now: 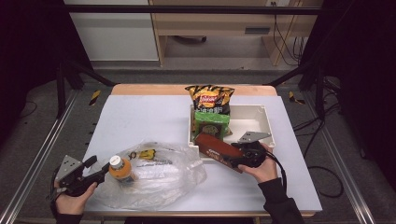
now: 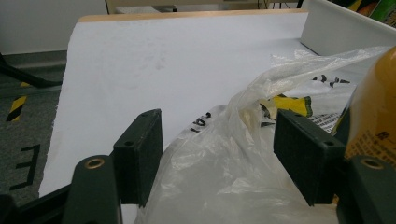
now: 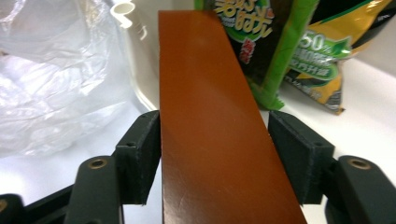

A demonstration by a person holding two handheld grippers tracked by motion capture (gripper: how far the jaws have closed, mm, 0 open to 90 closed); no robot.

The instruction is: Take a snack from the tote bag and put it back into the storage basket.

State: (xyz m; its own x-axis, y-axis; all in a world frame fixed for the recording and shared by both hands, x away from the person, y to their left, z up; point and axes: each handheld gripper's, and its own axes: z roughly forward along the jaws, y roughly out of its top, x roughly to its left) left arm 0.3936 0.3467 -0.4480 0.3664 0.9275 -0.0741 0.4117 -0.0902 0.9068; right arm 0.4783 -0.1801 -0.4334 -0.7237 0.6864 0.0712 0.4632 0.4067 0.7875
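Your right claw (image 1: 233, 157) sits at the near right of the counter (image 1: 140, 116), jaws straddling the near end of the long brown box (image 1: 217, 151). In the right gripper view the left pad meets the box edge while a thin gap shows at the right pad (image 3: 299, 154), so the grip reads as released. The box lies aslant, its far end over the near left corner of the white tray (image 1: 261, 116), which holds the green snack pack (image 1: 212, 122) and the black-and-yellow chip bag (image 1: 211, 99).

Your left claw (image 1: 95, 173) rests at the near left, unclenched around a fold of the clear plastic bag (image 1: 159, 175). The orange bottle (image 1: 122, 170) stands just right of it.
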